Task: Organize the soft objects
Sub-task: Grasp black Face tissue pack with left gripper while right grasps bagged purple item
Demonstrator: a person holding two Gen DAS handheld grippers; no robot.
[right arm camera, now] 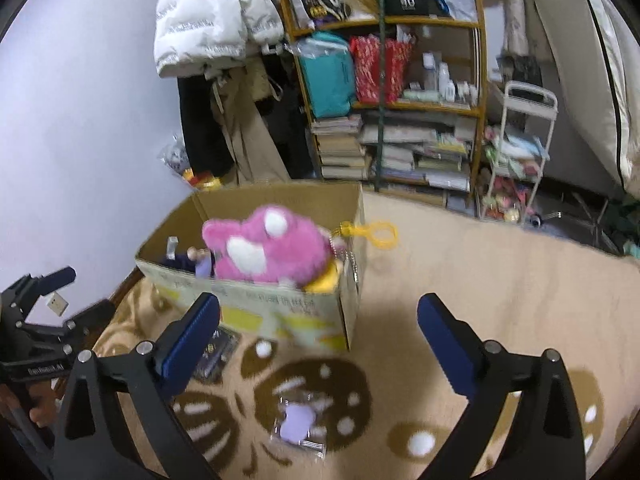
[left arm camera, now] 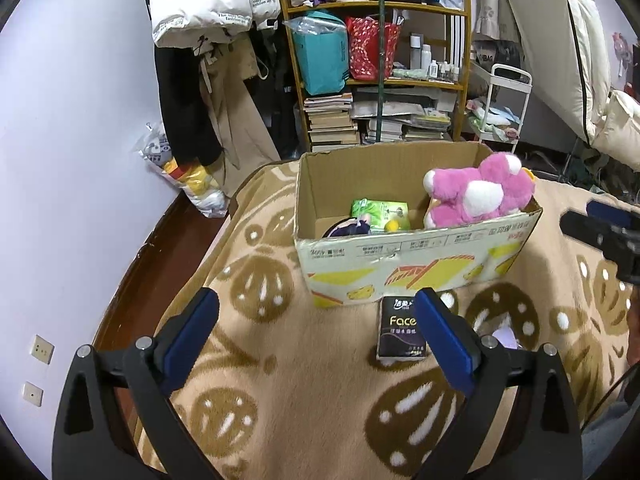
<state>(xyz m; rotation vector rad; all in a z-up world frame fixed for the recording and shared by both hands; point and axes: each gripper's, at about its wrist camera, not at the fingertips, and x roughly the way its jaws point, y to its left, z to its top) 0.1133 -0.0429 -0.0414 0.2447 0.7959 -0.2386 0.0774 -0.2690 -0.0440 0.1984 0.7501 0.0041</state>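
Observation:
A cardboard box stands on the tan patterned blanket; it also shows in the right wrist view. A pink plush toy lies in its right end, also seen in the right wrist view with a yellow ring. A green tissue pack and a dark item lie inside. A black tissue pack lies in front of the box by my open left gripper. A small purple item in a clear bag lies below my open, empty right gripper.
A bamboo shelf with books and bags stands behind the box. Coats hang at left, a white cart at right. The blanket's edge and dark wood floor lie to the left.

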